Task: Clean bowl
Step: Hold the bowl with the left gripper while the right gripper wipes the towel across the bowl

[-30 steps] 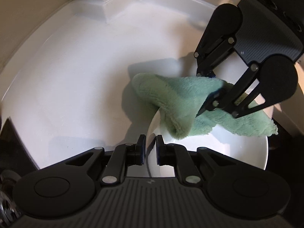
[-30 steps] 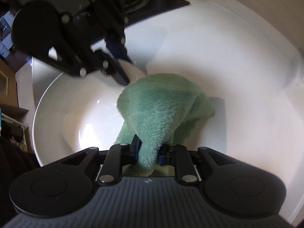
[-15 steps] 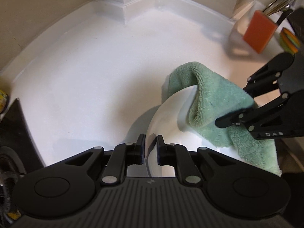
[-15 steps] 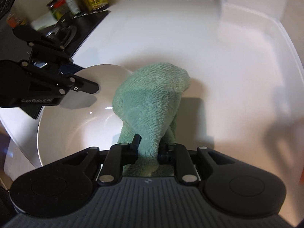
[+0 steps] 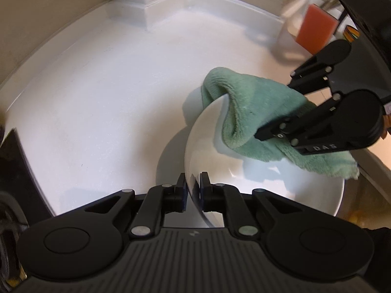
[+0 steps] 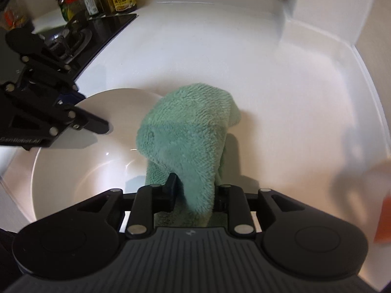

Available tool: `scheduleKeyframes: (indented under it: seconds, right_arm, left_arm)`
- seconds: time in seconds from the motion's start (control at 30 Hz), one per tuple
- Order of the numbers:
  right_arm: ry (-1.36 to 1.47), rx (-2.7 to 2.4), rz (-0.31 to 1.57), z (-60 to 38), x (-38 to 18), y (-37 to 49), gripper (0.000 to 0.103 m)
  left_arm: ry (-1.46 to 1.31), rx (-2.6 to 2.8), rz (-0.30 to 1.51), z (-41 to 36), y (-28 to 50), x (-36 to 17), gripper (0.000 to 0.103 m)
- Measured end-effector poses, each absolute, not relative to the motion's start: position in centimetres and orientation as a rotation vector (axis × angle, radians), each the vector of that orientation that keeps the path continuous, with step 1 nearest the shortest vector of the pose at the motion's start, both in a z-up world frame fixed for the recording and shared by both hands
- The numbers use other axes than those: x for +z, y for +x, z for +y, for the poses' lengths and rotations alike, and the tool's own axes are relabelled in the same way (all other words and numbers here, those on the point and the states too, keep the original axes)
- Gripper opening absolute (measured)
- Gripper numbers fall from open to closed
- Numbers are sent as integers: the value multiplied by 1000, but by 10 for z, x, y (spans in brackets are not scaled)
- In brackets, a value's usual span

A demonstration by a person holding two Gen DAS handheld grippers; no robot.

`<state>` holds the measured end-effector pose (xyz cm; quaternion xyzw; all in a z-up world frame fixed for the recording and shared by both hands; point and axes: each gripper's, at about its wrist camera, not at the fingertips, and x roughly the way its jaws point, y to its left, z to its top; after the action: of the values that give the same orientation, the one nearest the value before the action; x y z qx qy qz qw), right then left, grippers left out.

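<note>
In the left wrist view, lower centre, the left gripper [image 5: 193,189] pinches the white bowl [image 5: 305,190] by its rim. At right, the right gripper [image 5: 265,131] clamps a green cloth [image 5: 254,112] draped over the far rim. Judged: wiping underway; next, sweep cloth along the rim. Soiling indiscernible; bowl's base hidden.

bowl [image 6: 73,161]: white, glossy, tilted above white surface [image 6: 220,61] | cloth [image 6: 188,131]: green, fluffy, draped over rim at 2 o'clock
</note>
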<state>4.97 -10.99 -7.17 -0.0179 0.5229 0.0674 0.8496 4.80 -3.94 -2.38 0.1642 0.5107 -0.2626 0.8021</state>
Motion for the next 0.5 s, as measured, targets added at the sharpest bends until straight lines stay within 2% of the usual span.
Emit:
scheduleKeyframes:
  seconds: [0.13,0.23,0.5]
  right_arm:
    - [-132,172,1100,-102,-69,60,24]
    - [-146,194,1061,-104,-63,66,22]
    - [-9,153,975,-113,-55,54,19]
  left_arm:
    - [343,-532,1085,-41,45,-25,10]
    - [336,-509,1077,-42,43,-25,10]
    - [307,-484,1077,-44,45,-29,10]
